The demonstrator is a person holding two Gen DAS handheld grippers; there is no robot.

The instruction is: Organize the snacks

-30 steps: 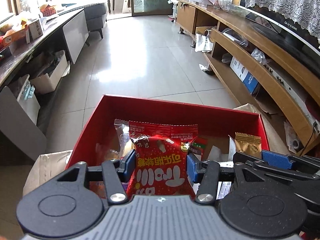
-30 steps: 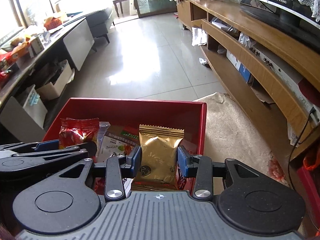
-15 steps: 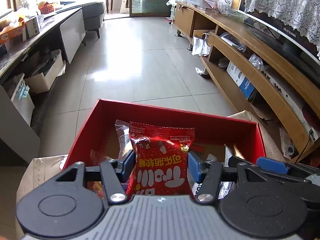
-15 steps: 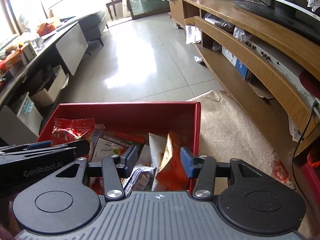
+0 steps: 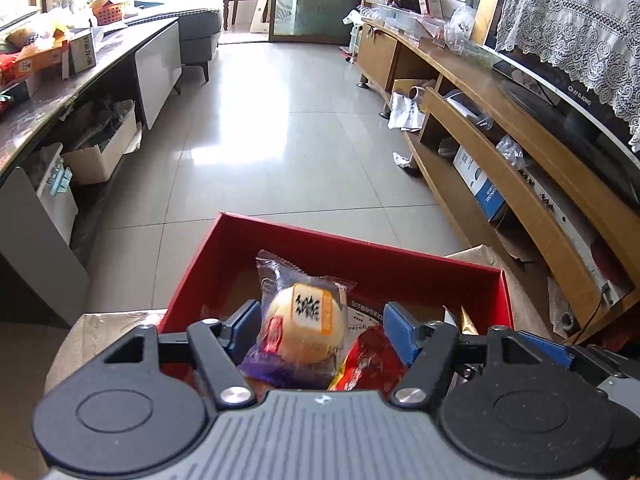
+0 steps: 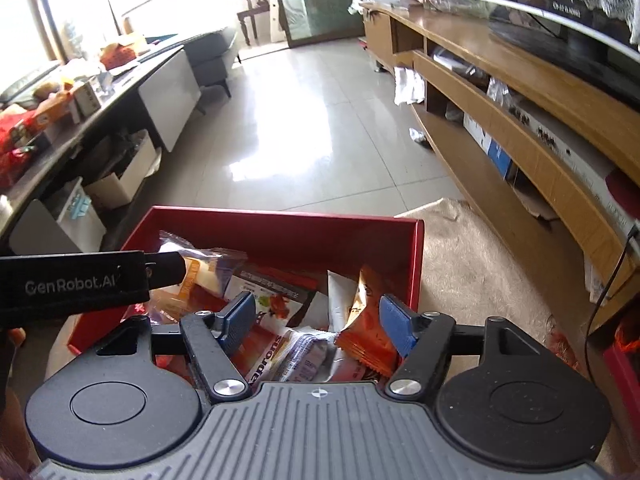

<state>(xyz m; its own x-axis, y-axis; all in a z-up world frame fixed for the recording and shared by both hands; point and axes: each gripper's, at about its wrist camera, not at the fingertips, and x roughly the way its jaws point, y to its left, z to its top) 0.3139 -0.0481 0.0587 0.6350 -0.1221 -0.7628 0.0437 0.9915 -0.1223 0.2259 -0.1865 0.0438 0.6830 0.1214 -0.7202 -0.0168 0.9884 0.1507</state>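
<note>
With both jaws having just been opening, I read the left hand-held gripper [image 5: 320, 330] as apart, a clear-wrapped round bun [image 5: 302, 330] and a red packet [image 5: 370, 360] lying between its pads inside the red box [image 5: 360, 258]. The right hand-held gripper [image 6: 318, 320] is also apart, above an orange packet [image 6: 366, 336] resting among other snacks in the same box.

My left gripper [image 5: 318, 336] and right gripper [image 6: 316, 322] share a ribbed grey body, black round-hubbed arms, silver screws and blue ridged pads; white "GenRobot.AI" lettering marks one side.
</note>
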